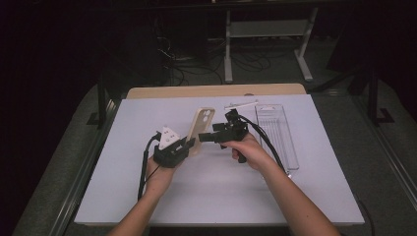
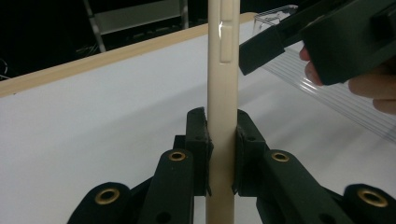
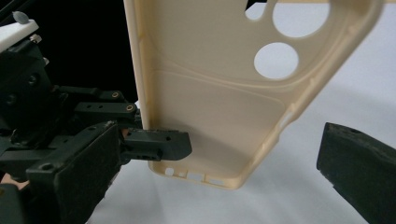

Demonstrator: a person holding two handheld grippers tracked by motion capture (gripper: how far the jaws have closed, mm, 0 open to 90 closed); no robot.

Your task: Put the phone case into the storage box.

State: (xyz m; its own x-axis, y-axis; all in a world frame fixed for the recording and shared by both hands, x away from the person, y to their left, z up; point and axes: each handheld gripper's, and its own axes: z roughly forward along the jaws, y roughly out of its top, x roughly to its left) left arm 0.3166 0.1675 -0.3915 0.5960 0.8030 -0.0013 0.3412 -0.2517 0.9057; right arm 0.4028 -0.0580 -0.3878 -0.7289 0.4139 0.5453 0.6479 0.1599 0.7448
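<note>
A cream phone case (image 1: pixel 202 124) stands upright above the white table top. My left gripper (image 1: pixel 191 143) is shut on its lower edge. In the left gripper view the two black pads press the case (image 2: pixel 223 70) edge-on between them, at the left gripper (image 2: pixel 222 135). My right gripper (image 1: pixel 210 136) comes in from the right at the case's mid-height. Its jaws stand wide apart, open. In the right gripper view the hollow inner side of the case (image 3: pixel 210 107) with its camera holes sits between the jaws of my right gripper (image 3: pixel 219 144), and neither jaw touches it.
A clear plastic tray (image 1: pixel 278 129) lies on the white sheet to the right of my right hand. A thin white strip (image 1: pixel 241 104) lies behind it, near the wooden table edge (image 1: pixel 216 91). Cables trail from both grippers.
</note>
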